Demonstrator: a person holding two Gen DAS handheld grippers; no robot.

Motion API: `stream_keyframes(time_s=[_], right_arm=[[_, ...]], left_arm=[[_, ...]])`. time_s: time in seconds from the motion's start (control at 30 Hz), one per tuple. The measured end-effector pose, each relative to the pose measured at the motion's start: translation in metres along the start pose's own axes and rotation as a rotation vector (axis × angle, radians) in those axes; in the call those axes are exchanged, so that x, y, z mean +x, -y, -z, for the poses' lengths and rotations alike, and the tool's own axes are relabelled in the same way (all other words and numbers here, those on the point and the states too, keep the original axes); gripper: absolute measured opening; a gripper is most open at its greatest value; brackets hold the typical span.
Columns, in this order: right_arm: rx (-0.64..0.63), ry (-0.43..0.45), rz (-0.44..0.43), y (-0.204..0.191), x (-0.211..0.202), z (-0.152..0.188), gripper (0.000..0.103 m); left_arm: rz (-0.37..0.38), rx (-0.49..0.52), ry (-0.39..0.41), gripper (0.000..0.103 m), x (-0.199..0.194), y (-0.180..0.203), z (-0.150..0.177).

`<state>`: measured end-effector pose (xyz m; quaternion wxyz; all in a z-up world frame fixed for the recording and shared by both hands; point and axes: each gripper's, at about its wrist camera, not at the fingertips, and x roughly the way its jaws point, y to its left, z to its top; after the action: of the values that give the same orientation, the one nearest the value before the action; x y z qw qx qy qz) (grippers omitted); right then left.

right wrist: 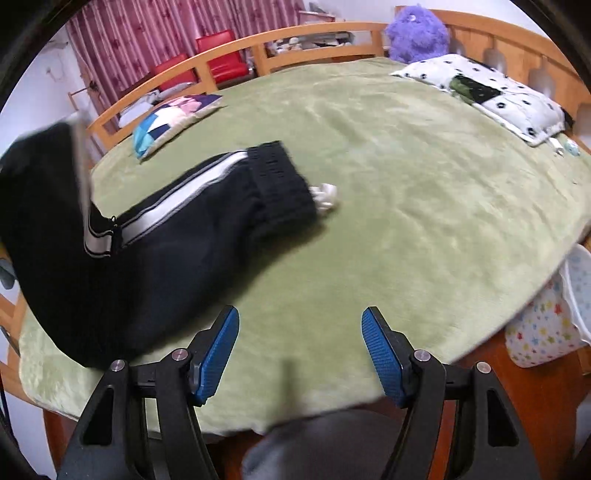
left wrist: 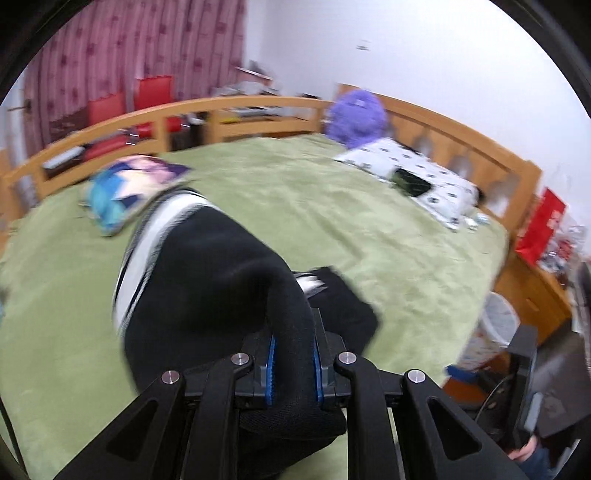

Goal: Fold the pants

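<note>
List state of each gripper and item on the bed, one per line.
left gripper: shut on pants
right gripper: open, empty, over blanket
pants: one end lifted, waistband end flat on bed
green blanket: spread flat
patterned pillow: lying by headboard
purple plush: upright against headboard

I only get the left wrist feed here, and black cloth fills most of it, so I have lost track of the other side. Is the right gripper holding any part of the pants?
Observer: No. The right gripper is open and empty, above the green blanket near the bed's edge.
Operator: Where is the waistband?
Observer: The ribbed waistband lies flat on the blanket, with white drawstring ends poking out beside it.
Operator: And the part I am holding?
Observer: From the right wrist view, the pants rise off the bed at the far left, lifted by your left gripper, while the waist end rests on the blanket.
</note>
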<state>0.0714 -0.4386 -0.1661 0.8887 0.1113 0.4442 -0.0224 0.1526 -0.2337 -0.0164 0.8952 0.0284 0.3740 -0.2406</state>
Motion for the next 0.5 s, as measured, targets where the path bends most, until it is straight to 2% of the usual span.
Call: stream_keyframes(time_s=[0.13,0.17,0.27,0.4,0.43,0.5], right_arm=[[0.038,0.017,-0.079,0.009,-0.005,-0.004,0.069],[0.044,0.024,-0.1,0.008,-0.005,-0.007,0.069],[0.065,0.046,-0.196,0.004,0.0,-0.015,0.069],[0.12,0.009,-0.329,-0.011,0.026,-0.026,0.069],[0.121,-0.004,-0.34,-0.016,0.033,-0.027,0.07],[0.104,-0.055,-0.297,-0.03,0.059,-0.027,0.07]], left_arm=[[0.119,-0.076,-0.071,0.021,0.026,0.008,-0.004],[0.111,-0.085,-0.054,0.021,0.026,0.005,-0.001],[0.023,-0.056,-0.024,0.021,0.022,-0.005,0.007],[-0.034,-0.075,-0.057,0.021,0.018,-0.036,0.028],[-0.038,-0.086,-0.067,0.021,0.019,-0.042,0.03],[-0.044,-0.128,-0.104,0.021,0.019,-0.062,0.045]])
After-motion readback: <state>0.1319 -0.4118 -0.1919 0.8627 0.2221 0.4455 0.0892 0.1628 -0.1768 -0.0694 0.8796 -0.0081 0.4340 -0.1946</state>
